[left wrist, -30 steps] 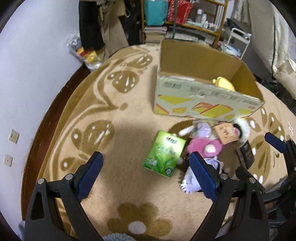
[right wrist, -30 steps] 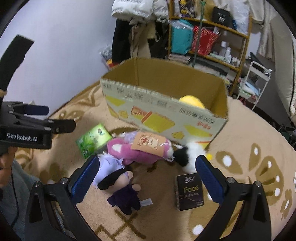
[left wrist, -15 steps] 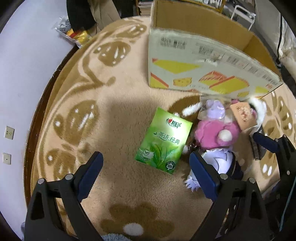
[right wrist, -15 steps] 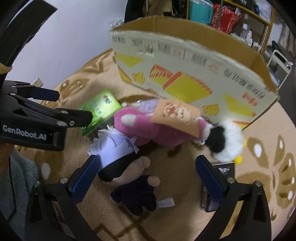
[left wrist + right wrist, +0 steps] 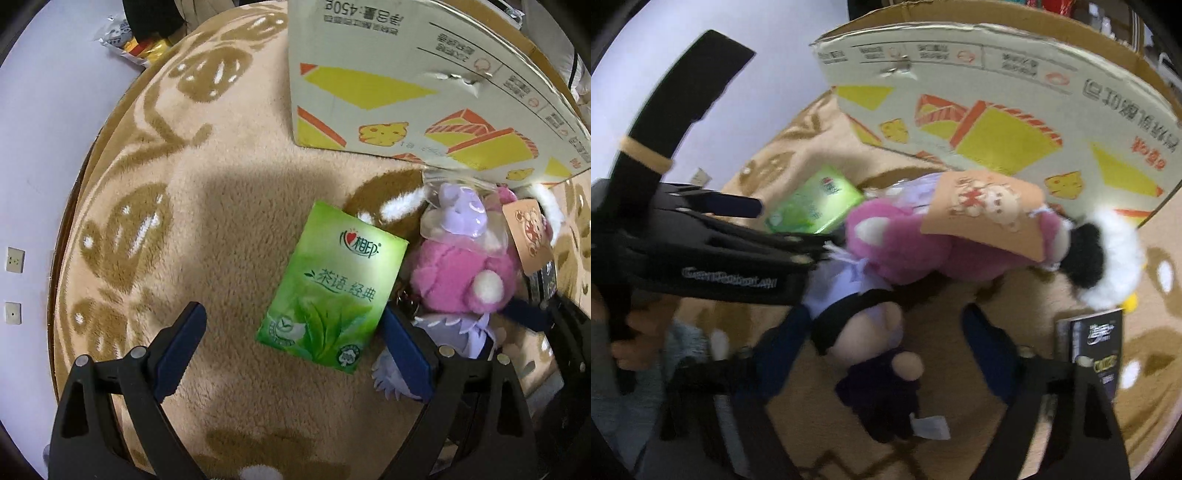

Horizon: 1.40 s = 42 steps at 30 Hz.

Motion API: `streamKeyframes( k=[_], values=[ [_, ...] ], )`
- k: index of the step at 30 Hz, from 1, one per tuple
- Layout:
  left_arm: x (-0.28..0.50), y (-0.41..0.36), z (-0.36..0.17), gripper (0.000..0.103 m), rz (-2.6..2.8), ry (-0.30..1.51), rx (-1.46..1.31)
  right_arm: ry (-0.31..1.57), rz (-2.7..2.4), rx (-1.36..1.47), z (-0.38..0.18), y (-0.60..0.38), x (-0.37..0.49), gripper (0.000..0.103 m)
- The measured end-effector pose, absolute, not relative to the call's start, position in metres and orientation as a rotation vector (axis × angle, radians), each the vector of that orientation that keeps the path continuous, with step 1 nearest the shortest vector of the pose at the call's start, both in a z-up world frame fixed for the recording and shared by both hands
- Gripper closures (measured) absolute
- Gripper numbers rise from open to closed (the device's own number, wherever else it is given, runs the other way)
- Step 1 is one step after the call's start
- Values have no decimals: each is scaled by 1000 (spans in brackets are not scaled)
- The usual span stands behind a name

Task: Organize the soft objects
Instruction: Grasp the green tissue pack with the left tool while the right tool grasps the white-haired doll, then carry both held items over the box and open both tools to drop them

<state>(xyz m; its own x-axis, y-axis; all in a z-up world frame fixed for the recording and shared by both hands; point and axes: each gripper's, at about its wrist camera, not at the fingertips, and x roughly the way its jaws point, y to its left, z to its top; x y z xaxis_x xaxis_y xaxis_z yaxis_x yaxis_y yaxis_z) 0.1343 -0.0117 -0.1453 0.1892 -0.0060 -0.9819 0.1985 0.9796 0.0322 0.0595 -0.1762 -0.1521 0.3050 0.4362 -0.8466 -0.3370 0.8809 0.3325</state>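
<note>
A green tissue pack (image 5: pixel 332 288) lies flat on the carpet. My left gripper (image 5: pixel 293 350) hangs just over its near end, open, with the pack's lower corner between the fingers. Beside it lie a pink plush (image 5: pixel 461 273) with a card tag and a white-haired doll (image 5: pixel 461 332) in dark clothes. My right gripper (image 5: pixel 886 343) straddles that doll (image 5: pixel 857 332). Its jaws are closing; the left pad is close to the doll's head and the right pad stands apart. The pink plush (image 5: pixel 905 251) lies just beyond.
A printed cardboard box (image 5: pixel 406 92) stands open behind the toys, its wall (image 5: pixel 997 92) close ahead. A black tissue pack (image 5: pixel 1093 350) and a black-and-white plush (image 5: pixel 1100 266) lie right of the doll. The left gripper's black body (image 5: pixel 720 258) crowds the doll's left side.
Both grippers have sunk toward the carpet and tilted further down. The right jaws have narrowed around the doll. The left gripper has come over the green pack, still wide.
</note>
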Motion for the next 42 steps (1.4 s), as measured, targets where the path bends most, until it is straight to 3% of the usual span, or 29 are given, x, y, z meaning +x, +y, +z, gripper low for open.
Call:
streamKeyframes(
  k=[2, 5, 10, 18, 42],
  values=[
    [135, -13, -146, 11, -149, 1371, 160, 1159, 544, 129, -152, -176, 59, 36],
    [141, -17, -150, 22, -161, 1370, 148, 1162, 584, 154, -151, -173, 58, 52],
    [146, -17, -157, 46, -163, 1368, 121, 1152, 581, 129, -149, -170, 55, 53],
    [140, -5, -144, 46, -131, 1306, 81, 1124, 547, 108, -137, -179, 44, 54],
    [70, -5, -33, 46, -163, 791, 45, 808, 224, 119, -50, -254, 4, 54]
  ],
)
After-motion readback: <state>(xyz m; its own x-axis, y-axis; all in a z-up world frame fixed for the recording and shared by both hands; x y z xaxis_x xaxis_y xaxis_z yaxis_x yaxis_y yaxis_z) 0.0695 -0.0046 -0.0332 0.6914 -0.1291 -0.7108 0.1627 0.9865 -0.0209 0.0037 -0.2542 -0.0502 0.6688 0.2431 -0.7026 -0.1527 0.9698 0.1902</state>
